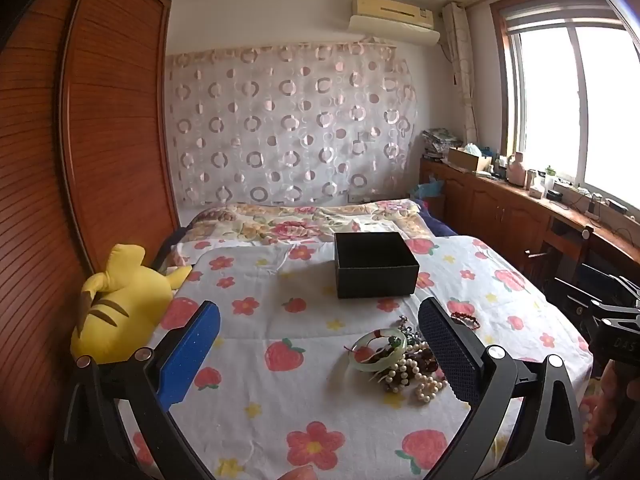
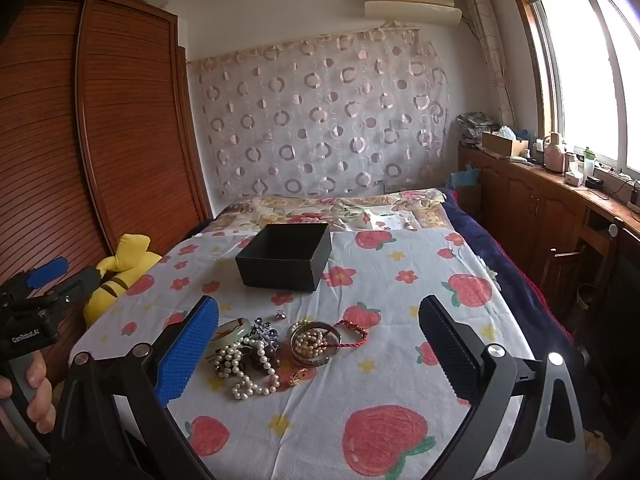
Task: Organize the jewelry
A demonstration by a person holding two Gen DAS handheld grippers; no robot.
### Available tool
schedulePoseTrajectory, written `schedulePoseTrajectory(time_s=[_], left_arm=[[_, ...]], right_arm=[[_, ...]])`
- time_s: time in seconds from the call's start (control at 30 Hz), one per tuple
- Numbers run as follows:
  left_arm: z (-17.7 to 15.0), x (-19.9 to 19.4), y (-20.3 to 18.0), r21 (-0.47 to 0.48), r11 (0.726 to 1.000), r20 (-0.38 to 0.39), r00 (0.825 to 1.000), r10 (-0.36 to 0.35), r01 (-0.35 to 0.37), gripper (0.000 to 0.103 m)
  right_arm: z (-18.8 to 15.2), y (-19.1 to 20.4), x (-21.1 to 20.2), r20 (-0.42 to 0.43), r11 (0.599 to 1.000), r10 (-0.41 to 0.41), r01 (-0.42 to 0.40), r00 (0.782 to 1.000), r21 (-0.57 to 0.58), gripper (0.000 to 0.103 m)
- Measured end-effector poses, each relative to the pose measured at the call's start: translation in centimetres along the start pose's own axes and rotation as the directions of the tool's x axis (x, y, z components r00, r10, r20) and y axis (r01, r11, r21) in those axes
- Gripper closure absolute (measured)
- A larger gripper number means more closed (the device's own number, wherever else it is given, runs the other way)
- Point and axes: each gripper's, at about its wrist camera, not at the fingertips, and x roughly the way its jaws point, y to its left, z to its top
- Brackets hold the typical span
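A pile of jewelry lies on the strawberry-print bedspread point(image 2: 400, 280): a pearl necklace point(image 2: 248, 376), a pale green bangle point(image 1: 378, 350), metal bangles point(image 2: 314, 342), a red cord bracelet point(image 2: 354, 330) and a blue brooch point(image 2: 264, 330). An open black box point(image 2: 286, 258) point(image 1: 374, 264) stands beyond the pile. My left gripper point(image 1: 320, 352) hovers open near the pile, nothing between its fingers. My right gripper point(image 2: 320, 348) is open too, held above and short of the jewelry, which shows between its fingers.
A yellow plush toy point(image 1: 120, 304) lies at the bed's left edge beside a wooden wardrobe point(image 1: 112, 120). A wooden cabinet point(image 2: 540, 200) with clutter runs under the window on the right. A hand point(image 2: 36, 392) holds the left gripper's handle.
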Motion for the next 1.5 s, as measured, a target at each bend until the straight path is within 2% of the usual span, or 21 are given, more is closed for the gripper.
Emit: schedulePoseTrajectory(time_s=[1.5], left_arm=[[0.02,-0.02,0.03,-0.002,1.000,0.001,1.000,-0.002,0.002,0.007]], right_arm=[[0.00,0.01,0.14,-0.001,1.000,0.000,0.000,1.000,0.002,0.002]])
